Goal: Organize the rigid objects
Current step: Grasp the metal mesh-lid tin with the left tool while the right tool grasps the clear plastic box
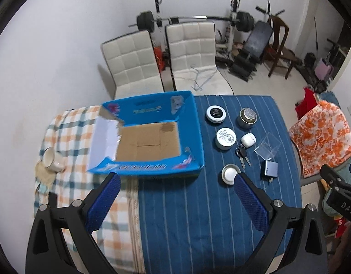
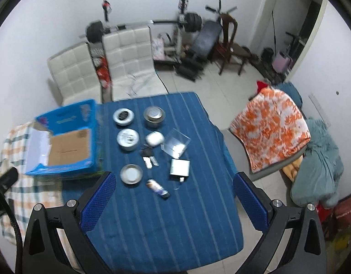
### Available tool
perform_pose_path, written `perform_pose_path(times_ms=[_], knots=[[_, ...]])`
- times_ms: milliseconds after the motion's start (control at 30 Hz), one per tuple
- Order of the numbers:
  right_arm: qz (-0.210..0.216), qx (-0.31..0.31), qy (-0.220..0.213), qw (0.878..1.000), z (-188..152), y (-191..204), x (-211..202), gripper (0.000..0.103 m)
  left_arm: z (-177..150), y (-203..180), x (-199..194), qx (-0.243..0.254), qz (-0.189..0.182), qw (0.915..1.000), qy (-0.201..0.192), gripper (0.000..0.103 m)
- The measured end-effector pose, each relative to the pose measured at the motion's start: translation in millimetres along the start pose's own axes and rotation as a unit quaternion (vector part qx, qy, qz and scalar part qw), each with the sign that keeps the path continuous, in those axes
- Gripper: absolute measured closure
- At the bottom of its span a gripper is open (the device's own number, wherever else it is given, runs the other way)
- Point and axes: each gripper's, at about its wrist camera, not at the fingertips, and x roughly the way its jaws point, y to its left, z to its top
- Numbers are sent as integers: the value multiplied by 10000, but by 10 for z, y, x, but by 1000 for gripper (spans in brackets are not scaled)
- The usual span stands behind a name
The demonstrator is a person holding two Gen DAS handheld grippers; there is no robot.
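Note:
An open blue cardboard box [image 1: 189, 123] [image 2: 88, 127] lies empty on the table's left. Right of it on the blue striped cloth [image 1: 187, 205] [image 2: 171, 217] lie small objects: a black-lidded jar [image 1: 216, 113], a metal tin [image 1: 247, 117], a white jar [image 1: 225, 138], a white earbud case [image 1: 248, 139], keys [image 1: 242, 156], a clear plastic box [image 1: 268, 147], a grey charger [image 1: 270, 169], a round lid [image 1: 230, 174] and a small tube [image 2: 157, 188]. My left gripper [image 1: 175, 182] and right gripper [image 2: 173, 180] hover open and empty above the table's near side.
A white mug [image 1: 51, 159] stands on the checked cloth at the left. Two white padded chairs [image 1: 189, 52] stand behind the table. A chair with orange floral cloth [image 1: 321, 134] is at the right. Gym equipment [image 1: 244, 22] lines the back wall.

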Motion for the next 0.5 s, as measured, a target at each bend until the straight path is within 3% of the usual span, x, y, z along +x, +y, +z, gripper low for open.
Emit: perform_pose_path(times_ms=[200,367,500], knots=[[-2,-1281,706,9893,457,-30,1328,0,470,-483,1046,362,-232,9957,820,1],[63,-2205,1291,9668,726,123,2401,0,701,-858,1785,565,-89,9896,1319,1],[232,-2826,1736,9431,759,321,3077,0,759,-992,2142,635,26,9855,1572,1]])
